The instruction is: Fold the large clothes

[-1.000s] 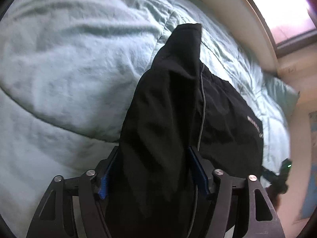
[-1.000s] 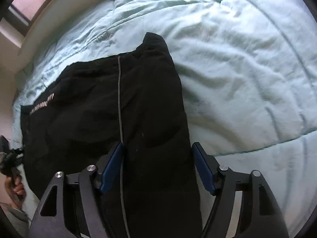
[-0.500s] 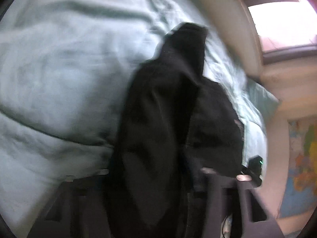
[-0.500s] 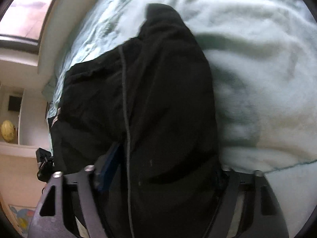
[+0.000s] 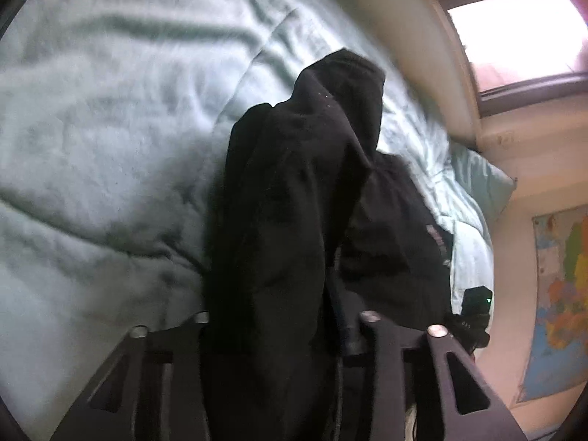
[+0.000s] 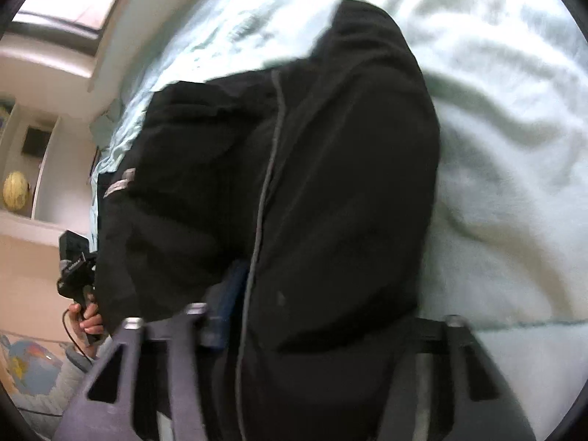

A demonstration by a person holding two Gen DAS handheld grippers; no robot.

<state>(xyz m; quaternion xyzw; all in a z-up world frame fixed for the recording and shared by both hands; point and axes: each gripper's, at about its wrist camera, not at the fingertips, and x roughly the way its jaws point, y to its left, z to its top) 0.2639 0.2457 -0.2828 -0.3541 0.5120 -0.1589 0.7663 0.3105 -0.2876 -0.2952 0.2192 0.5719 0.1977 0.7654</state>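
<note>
A large black garment (image 5: 286,198) with a thin grey seam line (image 6: 264,191) and a grey printed strip hangs from both grippers over a pale green bed. My left gripper (image 5: 283,334) is shut on one edge of the garment, and the cloth covers its fingertips. My right gripper (image 6: 316,316) is shut on another edge; only a blue pad (image 6: 231,294) shows on its left side. The far end of the garment (image 6: 367,36) still rests on the duvet. The right gripper shows in the left wrist view (image 5: 474,316), and the left one in the right wrist view (image 6: 75,268).
The pale green duvet (image 5: 92,128) fills the bed (image 6: 514,147). A window (image 5: 514,33) and a wall run along the far side. A wall map (image 5: 562,294) hangs to the right. A shelf with a yellow ball (image 6: 14,189) stands by the bed's end.
Both grippers have lifted and pulled the garment up and back; it bunches and hangs closer to the cameras. The jaws have closed tighter and the cloth now hides the pads.
</note>
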